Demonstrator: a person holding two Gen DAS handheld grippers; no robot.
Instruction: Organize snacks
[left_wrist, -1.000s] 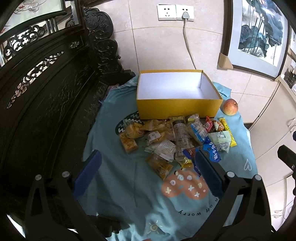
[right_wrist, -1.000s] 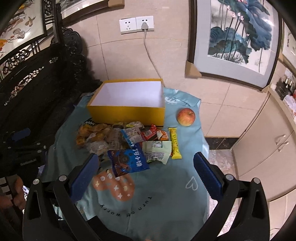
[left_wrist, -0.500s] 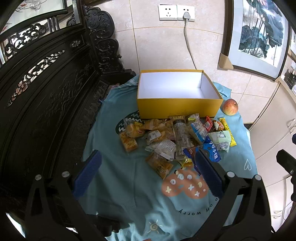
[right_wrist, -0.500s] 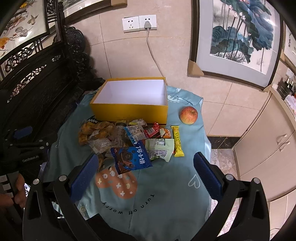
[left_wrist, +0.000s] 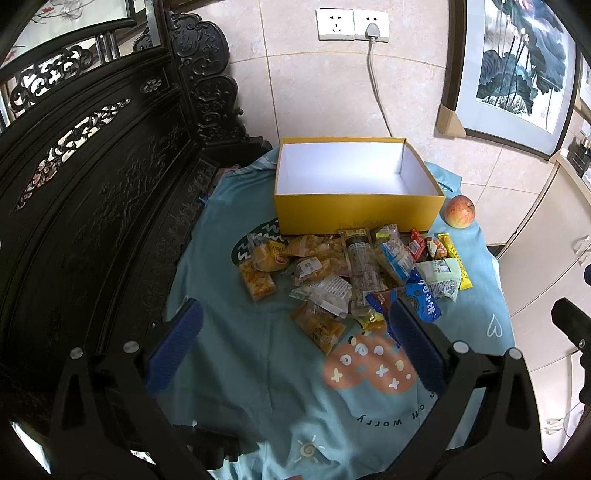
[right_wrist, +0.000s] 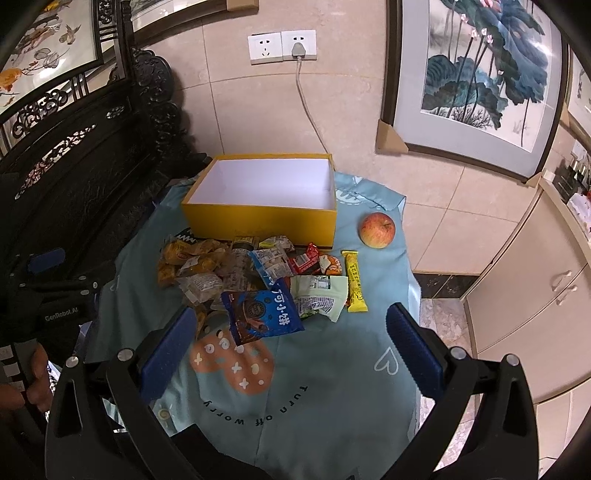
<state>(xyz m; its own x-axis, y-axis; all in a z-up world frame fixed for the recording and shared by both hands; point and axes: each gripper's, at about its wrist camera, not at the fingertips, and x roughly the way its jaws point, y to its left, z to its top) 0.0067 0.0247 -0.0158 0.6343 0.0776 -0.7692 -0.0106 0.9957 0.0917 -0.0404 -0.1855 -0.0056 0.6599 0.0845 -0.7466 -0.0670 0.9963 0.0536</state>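
Both tools, left (left_wrist: 293, 347) and right (right_wrist: 291, 345), hang wide open and empty above the desk (right_wrist: 332, 387), where snack packets (right_wrist: 258, 280) lie heaped before an empty yellow box (right_wrist: 258, 218).

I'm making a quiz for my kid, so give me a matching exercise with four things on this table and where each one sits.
Things:
1. box
2. apple
3. blue cookie packet
4. yellow bar

Places:
A. right of the box, alone on the cloth
B. nearest the right tool
C. behind the snack pile, open and empty
D. right edge of the snack pile

Pairs: 1-C, 2-A, 3-B, 4-D
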